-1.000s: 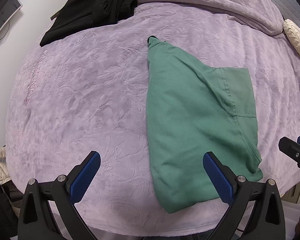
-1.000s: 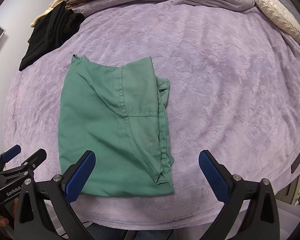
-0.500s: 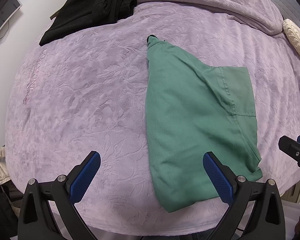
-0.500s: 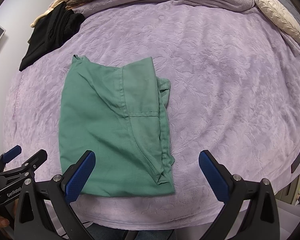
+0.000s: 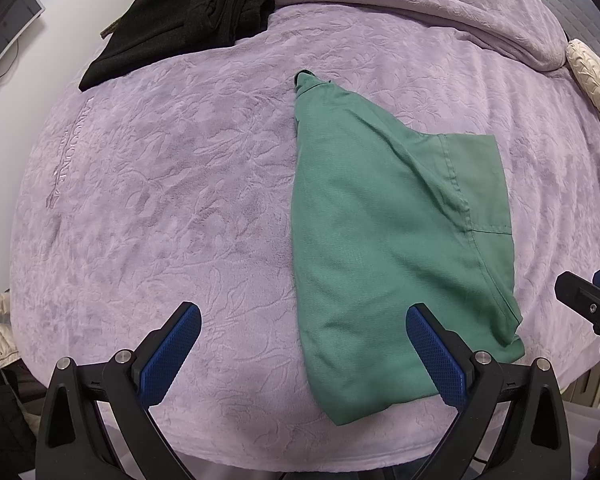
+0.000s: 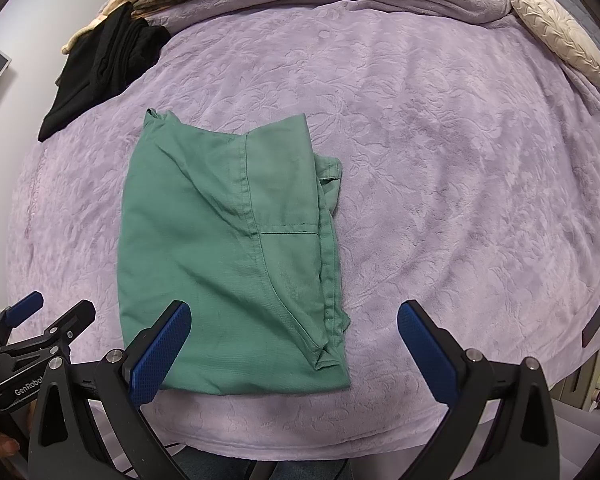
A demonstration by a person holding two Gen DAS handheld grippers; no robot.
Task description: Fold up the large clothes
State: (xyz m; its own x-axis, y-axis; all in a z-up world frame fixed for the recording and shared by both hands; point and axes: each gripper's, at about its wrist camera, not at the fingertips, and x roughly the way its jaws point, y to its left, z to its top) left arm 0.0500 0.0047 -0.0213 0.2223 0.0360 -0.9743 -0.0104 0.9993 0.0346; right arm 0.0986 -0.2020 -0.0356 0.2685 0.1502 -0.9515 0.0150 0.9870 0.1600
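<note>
Both grippers, left gripper [image 5: 300,356] and right gripper [image 6: 294,354], hover with jaws spread wide above a folded green garment [image 6: 228,248] on the bed [image 6: 440,160]; pinching matching near corners should keep the next fold square.

Both tools are built alike: black plastic frames with triangular cut-outs, silver screw heads at the joints, and two fingers faced with blue, cross-hatched pads. The left gripper [image 5: 303,350] carries white lettering on its side, "GenRobot" (the end is cut off in the right wrist view). The right gripper [image 6: 294,346] shows a blue tip at its outer edge.
</note>
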